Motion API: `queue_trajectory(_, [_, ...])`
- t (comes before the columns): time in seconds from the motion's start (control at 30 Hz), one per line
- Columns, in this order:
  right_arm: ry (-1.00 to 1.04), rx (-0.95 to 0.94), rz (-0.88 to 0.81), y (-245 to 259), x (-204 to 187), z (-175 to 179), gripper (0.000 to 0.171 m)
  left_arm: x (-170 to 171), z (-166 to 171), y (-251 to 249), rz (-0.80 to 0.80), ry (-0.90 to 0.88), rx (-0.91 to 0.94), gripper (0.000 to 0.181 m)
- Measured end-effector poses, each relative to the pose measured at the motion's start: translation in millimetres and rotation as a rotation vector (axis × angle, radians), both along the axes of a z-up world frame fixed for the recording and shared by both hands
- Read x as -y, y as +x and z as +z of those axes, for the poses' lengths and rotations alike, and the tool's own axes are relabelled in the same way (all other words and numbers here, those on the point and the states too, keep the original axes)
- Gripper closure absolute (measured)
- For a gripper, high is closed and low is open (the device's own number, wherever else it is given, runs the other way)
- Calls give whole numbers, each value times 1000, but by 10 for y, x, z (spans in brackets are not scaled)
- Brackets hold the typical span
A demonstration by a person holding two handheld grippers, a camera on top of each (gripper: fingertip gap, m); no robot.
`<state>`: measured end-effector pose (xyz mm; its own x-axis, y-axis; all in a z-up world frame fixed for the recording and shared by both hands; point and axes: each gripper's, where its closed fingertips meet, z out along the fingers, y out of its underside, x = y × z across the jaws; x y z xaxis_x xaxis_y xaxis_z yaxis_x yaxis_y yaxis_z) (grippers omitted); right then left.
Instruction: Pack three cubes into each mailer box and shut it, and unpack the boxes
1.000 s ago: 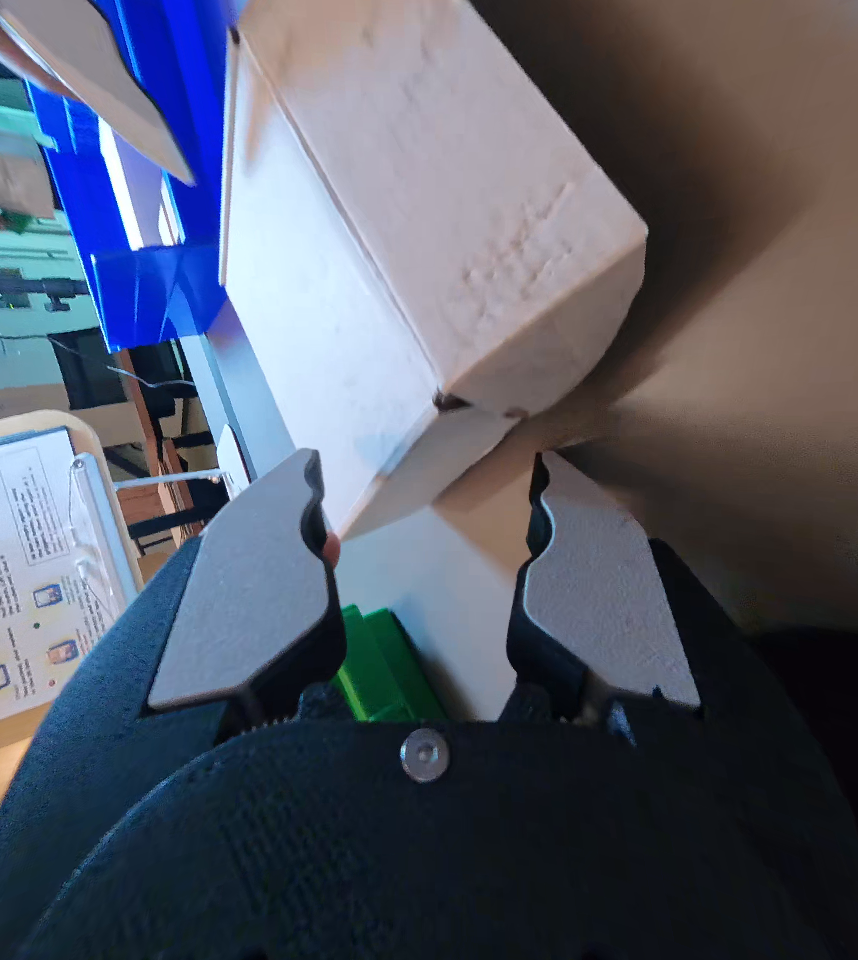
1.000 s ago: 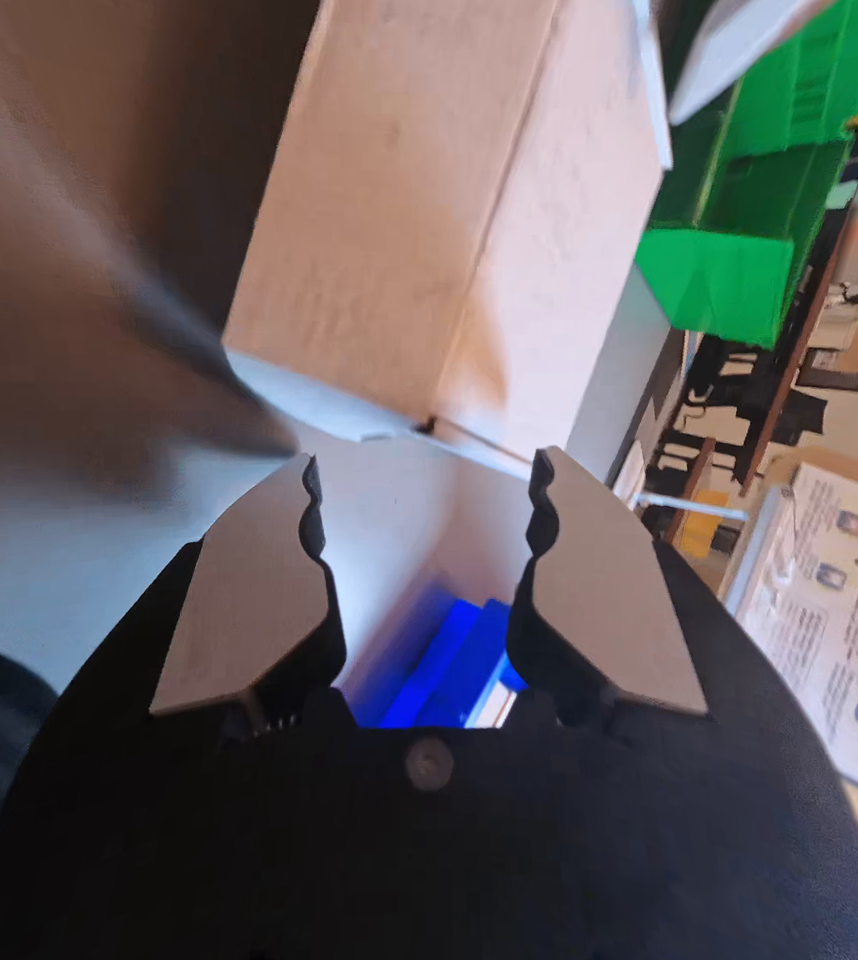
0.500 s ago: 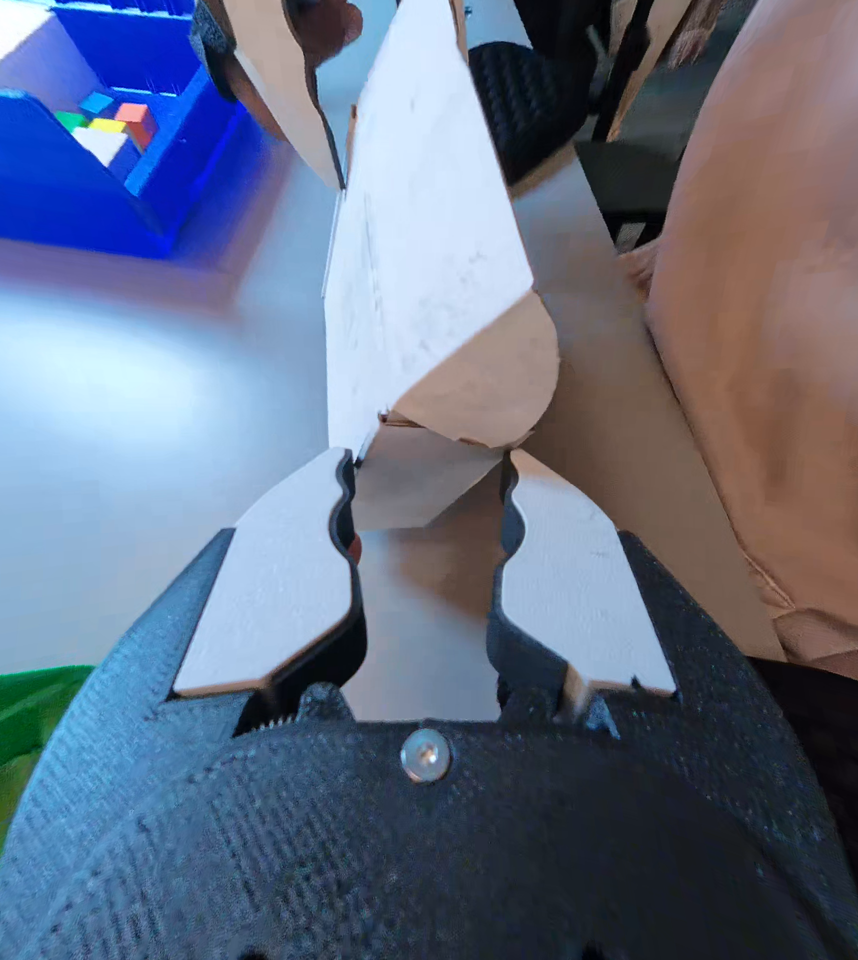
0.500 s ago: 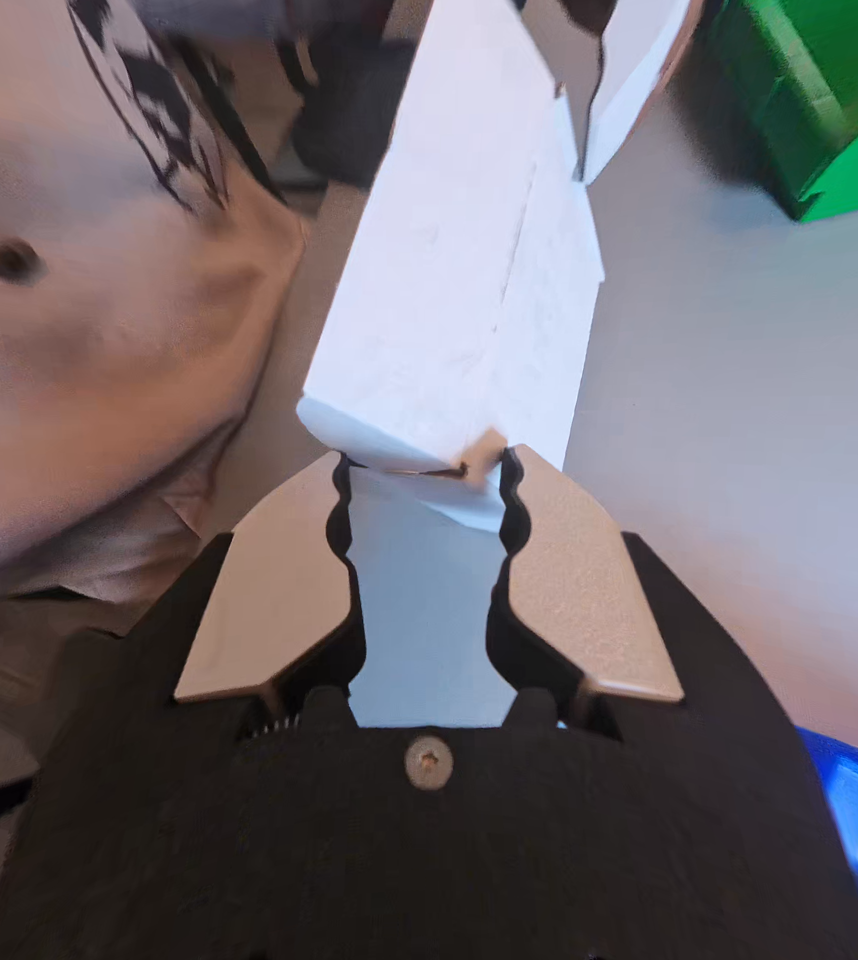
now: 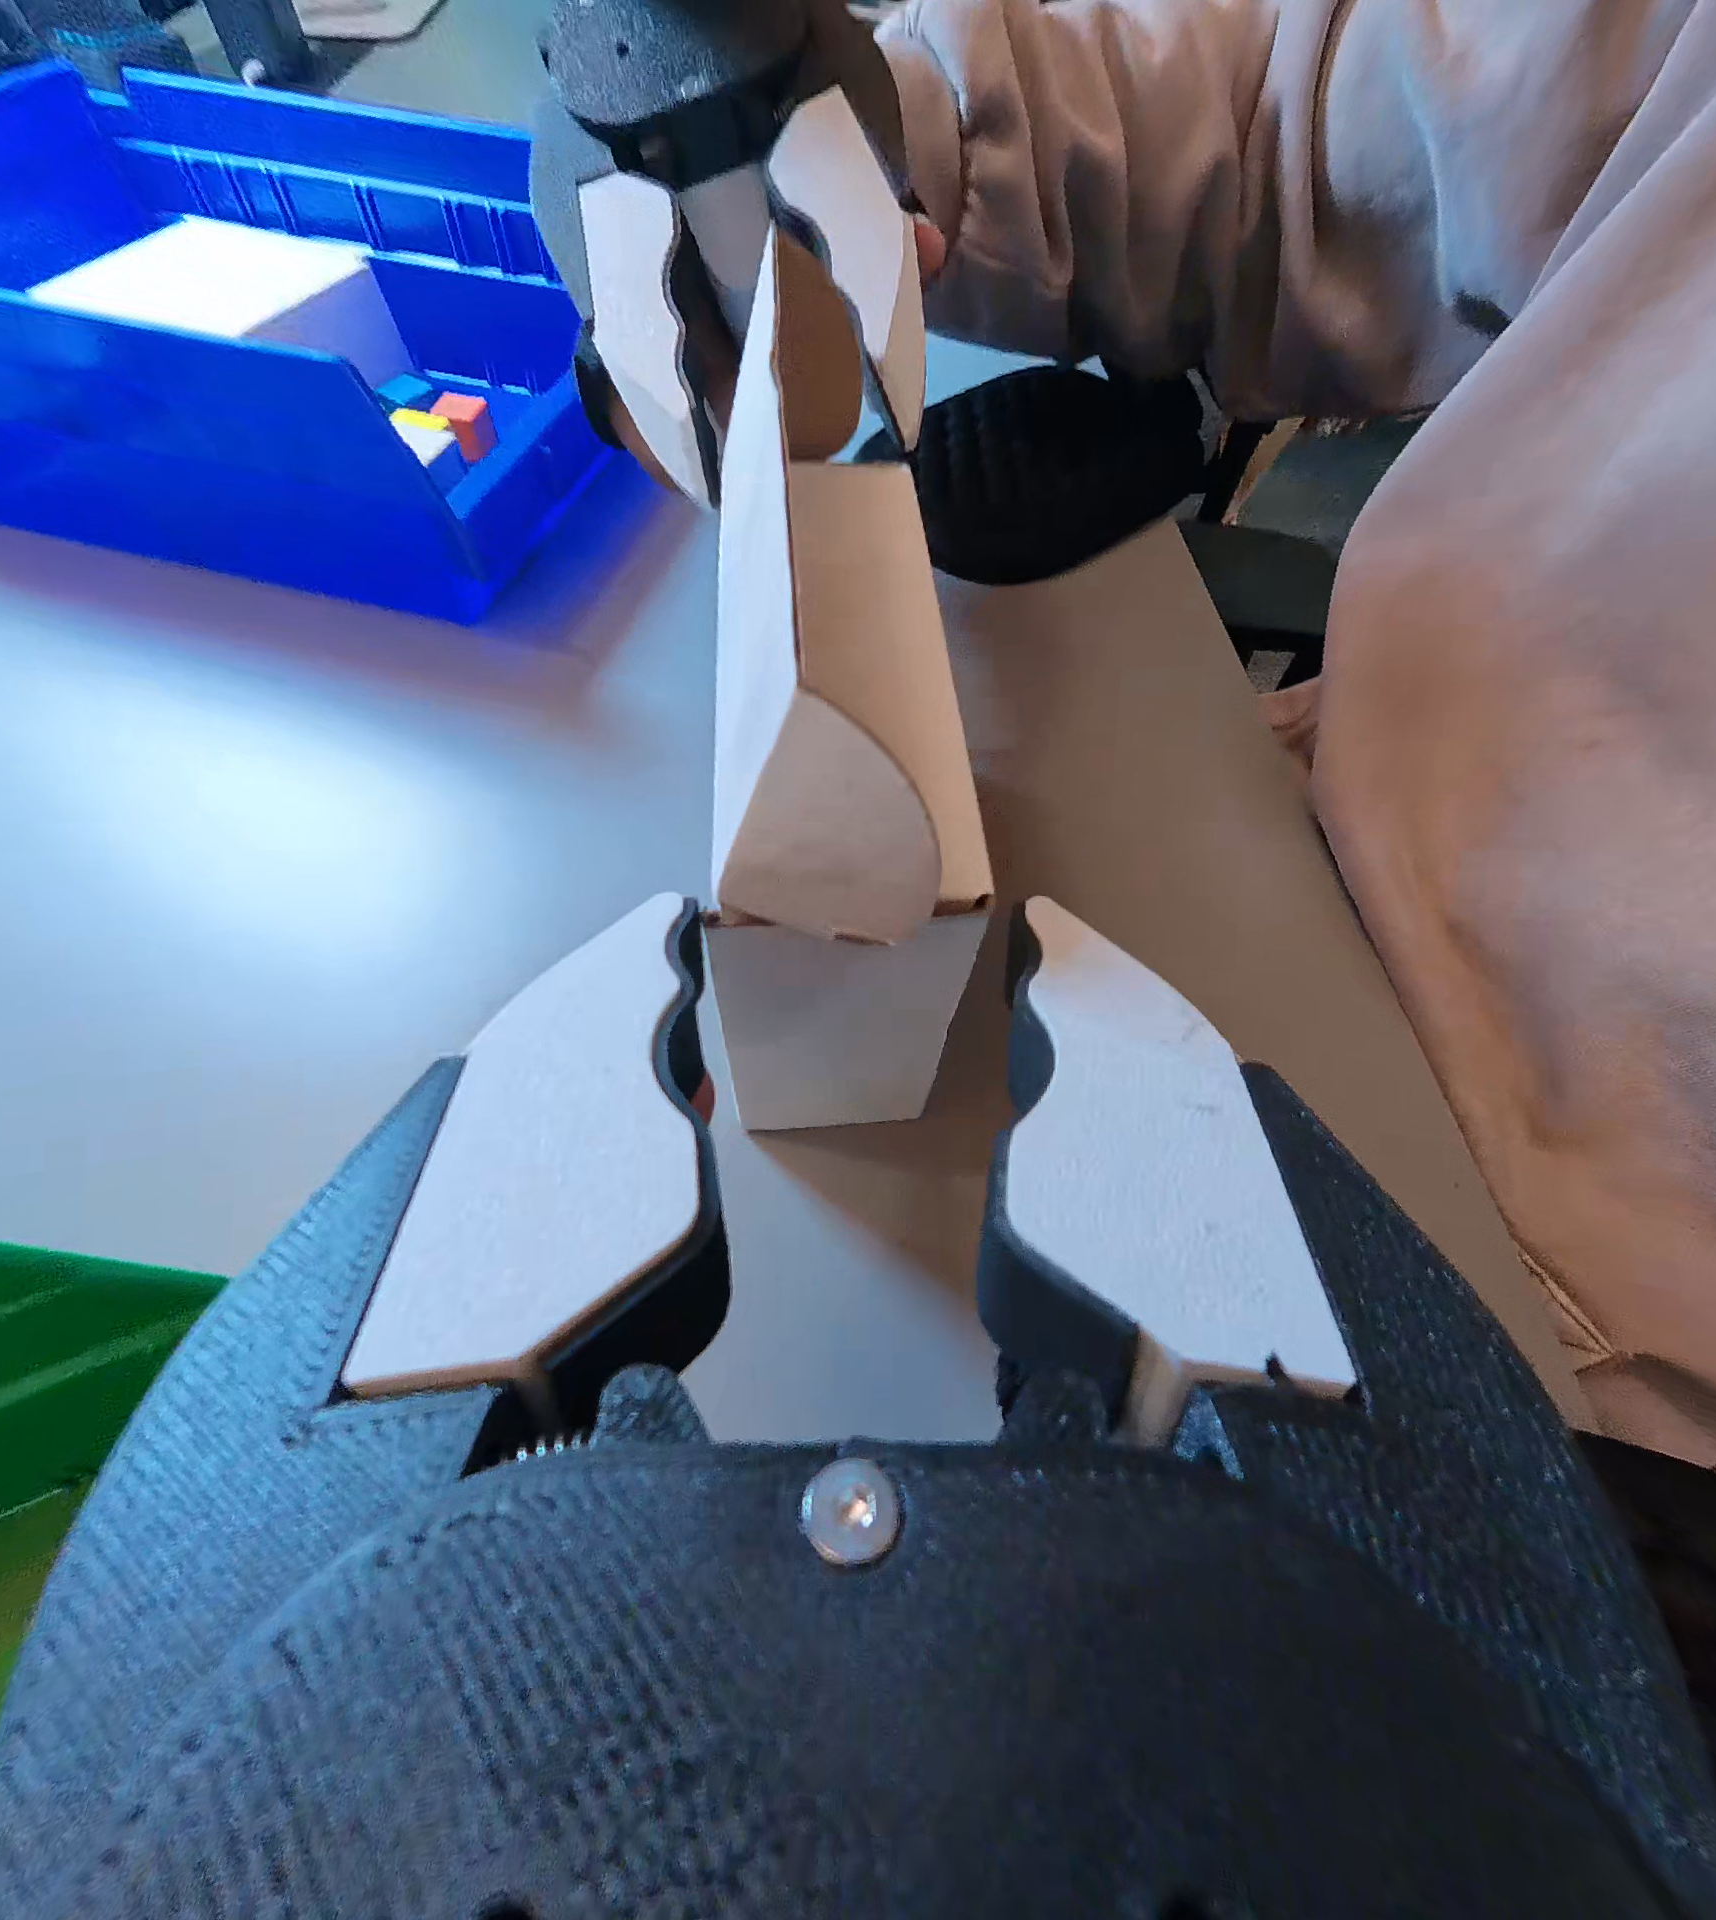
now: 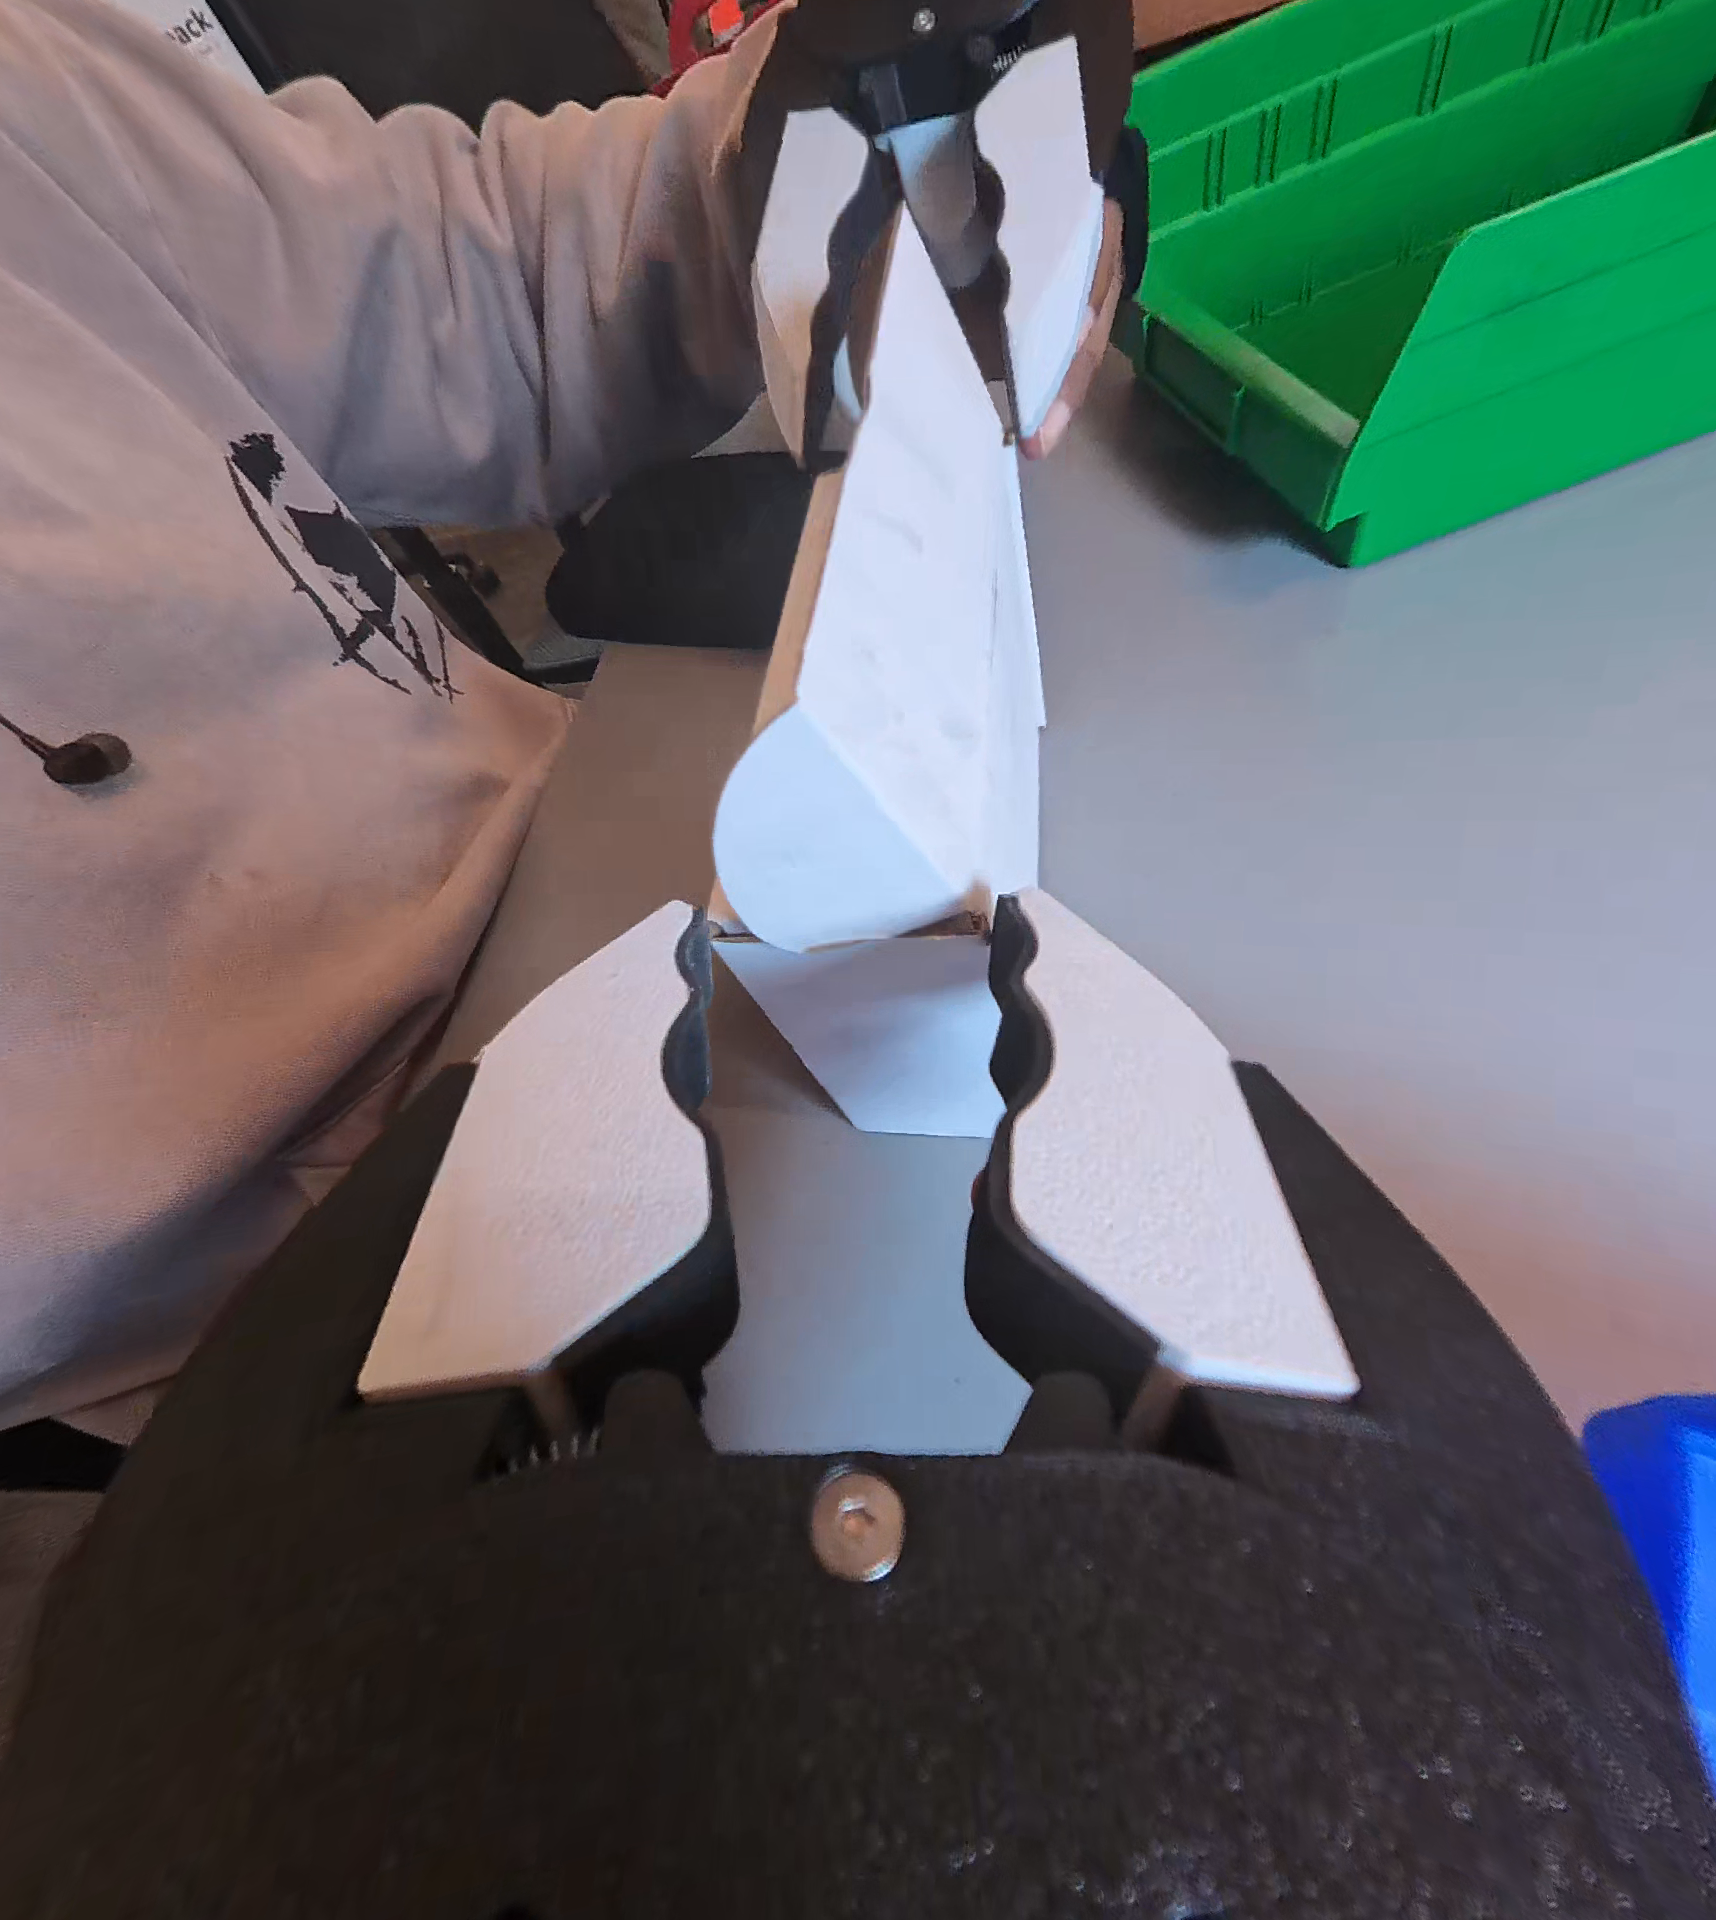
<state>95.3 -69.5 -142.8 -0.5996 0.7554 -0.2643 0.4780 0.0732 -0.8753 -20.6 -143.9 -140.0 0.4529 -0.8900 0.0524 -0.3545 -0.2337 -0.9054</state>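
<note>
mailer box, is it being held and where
The mailer box is held between both grippers: left gripper at one end flap, right gripper at the opposite end flap.

Two black, coarse-textured printed bodies, left gripper [image 5: 846,992] and right gripper [image 6: 846,997]. Pale grey flat fingers [image 5: 542,1174] on each, inner edges wavy and backed in black. One silver screw [image 5: 851,1510] centred just behind each finger pair; small coiled spring showing at the base of the left-hand finger. Beside both grippers, a pale pinkish-beige sweatshirt [image 6: 158,540] with black printed marks and a dark drawstring tip; loose sleeve [image 5: 1145,177] beyond the fingertips.
</note>
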Motion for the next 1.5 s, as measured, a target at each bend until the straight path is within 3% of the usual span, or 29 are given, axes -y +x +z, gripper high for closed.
queue_trajectory(0.37, [72, -94, -65, 71, -96, 193, 117, -110, 288, -217, -7, 64, -14, 126])
queue_trajectory(0.6, [173, -104, -24, 2, -69, 176, 118, -76, 207, 22, -146, 9, -37, 112])
queue_trajectory(0.93, [208, -119, -25, -91, -59, 252, 139, -139, 220, 54, -176, 63, -113, 147])
queue_trajectory(1.13, [135, -56, -96, -114, -54, 257, 140, -185, 234, 59, -127, 75, -139, 149])
queue_trajectory(1.5, [183, -6, -179, -117, -14, 235, 140, -179, 232, 87, -20, 91, -122, 152])
